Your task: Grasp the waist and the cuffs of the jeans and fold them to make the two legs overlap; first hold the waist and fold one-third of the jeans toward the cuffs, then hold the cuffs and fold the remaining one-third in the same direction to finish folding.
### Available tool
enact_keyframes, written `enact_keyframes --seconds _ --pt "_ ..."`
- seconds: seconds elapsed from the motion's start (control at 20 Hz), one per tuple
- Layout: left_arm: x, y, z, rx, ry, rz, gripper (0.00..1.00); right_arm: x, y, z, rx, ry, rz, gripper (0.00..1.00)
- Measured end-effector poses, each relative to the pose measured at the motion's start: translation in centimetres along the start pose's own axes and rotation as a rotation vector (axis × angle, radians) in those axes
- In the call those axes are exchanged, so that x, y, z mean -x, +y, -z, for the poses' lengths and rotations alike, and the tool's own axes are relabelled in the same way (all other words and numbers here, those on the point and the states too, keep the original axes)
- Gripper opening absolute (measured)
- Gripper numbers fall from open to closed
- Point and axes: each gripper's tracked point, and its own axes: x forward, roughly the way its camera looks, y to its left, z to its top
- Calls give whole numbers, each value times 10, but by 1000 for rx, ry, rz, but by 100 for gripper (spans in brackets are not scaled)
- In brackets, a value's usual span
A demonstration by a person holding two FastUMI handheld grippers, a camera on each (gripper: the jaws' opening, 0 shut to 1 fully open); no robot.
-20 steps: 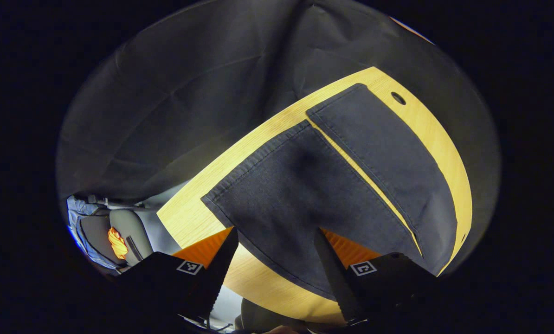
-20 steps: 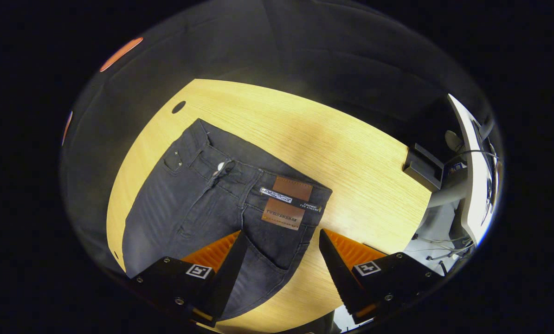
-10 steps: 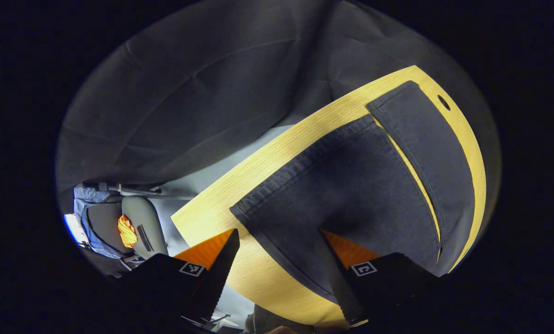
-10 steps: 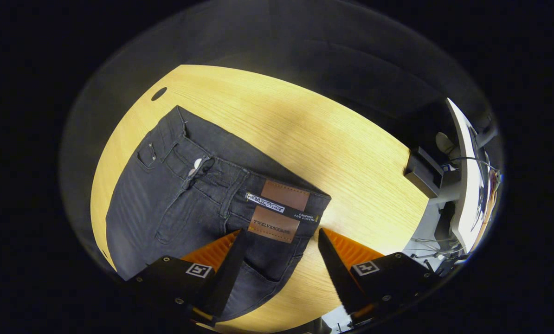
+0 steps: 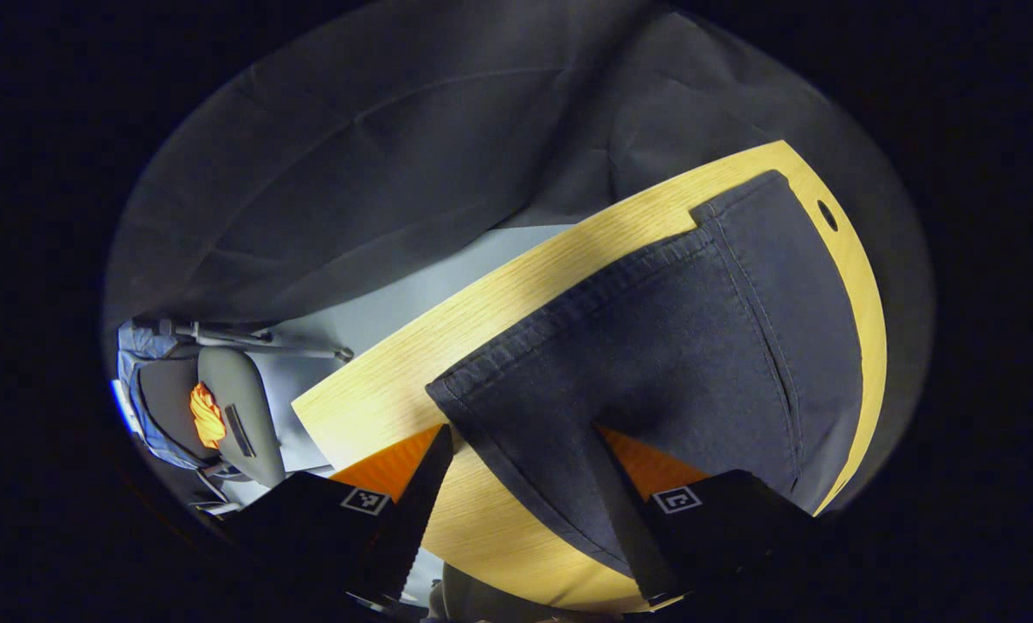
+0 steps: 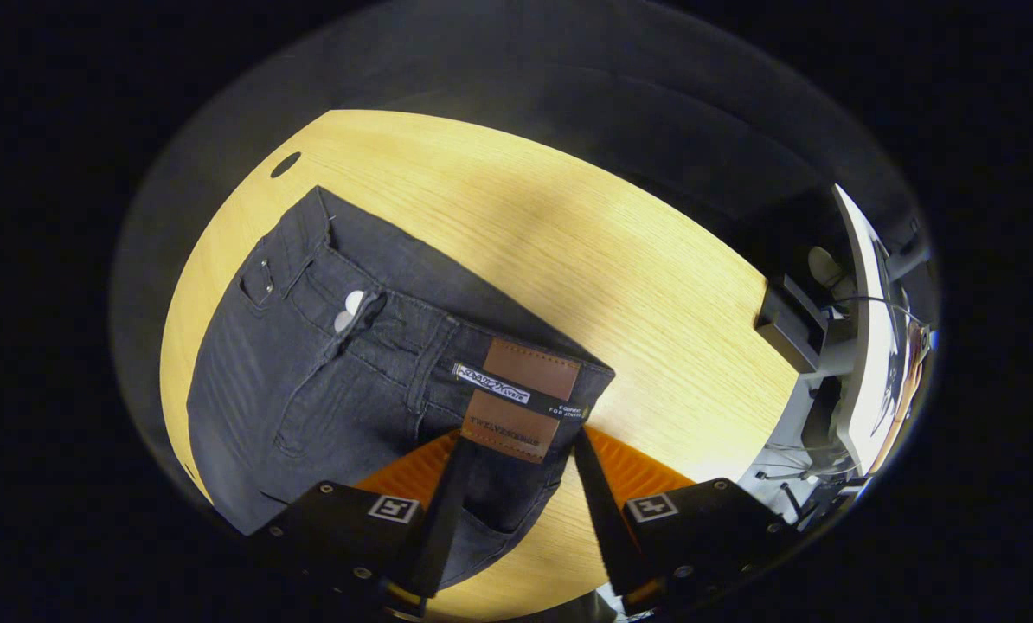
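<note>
I have the black jeans (image 6: 343, 363) lying flat on the wooden table (image 6: 620, 260), legs side by side. My right gripper (image 6: 516, 502) hangs over the waistband by the leather patch (image 6: 516, 398), jaws narrowed but holding nothing I can confirm; my left gripper (image 5: 516, 510) is wide above the near cuff (image 5: 560, 329). I'd pinch both layers squarely before lifting. Fingertip contact is hidden, and the jeans' middle is cut off.

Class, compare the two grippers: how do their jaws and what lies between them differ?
The left gripper has wider jaws; the right gripper has narrower ones. The left straddles a plain hemmed cuff, the right the waist by its leather patch. Both hang open over the jeans.
</note>
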Motion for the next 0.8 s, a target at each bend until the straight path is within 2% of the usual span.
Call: enact_keyframes --seconds 0.05,0.1,0.15,0.2,0.25,0.3,0.4,0.45,0.5,0.6,0.8 --pt "-1 -1 1 -13 -12 2 92 0 -1 -1 12 -3 -9 70" --pt "-2 0 1 -28 -16 7 90 0 1 0 18 -14 -28 60" --pt "-3 0 -1 -53 -42 17 85 1 2 -2 35 -27 -46 59" --pt "-3 -2 -6 -79 -77 28 80 1 3 0 11 -30 -72 52" --pt "-6 -7 -6 -91 -99 39 61 2 6 -1 -27 -36 -102 38" --pt "-2 -8 -11 -85 -121 59 43 3 8 1 -60 -23 -143 39" --pt "-3 -9 -8 -82 -135 83 12 4 10 3 -146 -12 -242 39" --pt "-6 -11 -9 -48 -142 106 11 5 14 0 -258 19 -303 35" --pt "1 -10 -7 -51 -133 140 1 0 22 6 -324 50 -361 19" --pt "1 -7 -5 -33 -128 195 1 5 28 7 -384 62 -436 18" --pt "26 -18 -16 57 -179 340 2 13 23 -2 -387 1 -534 18"
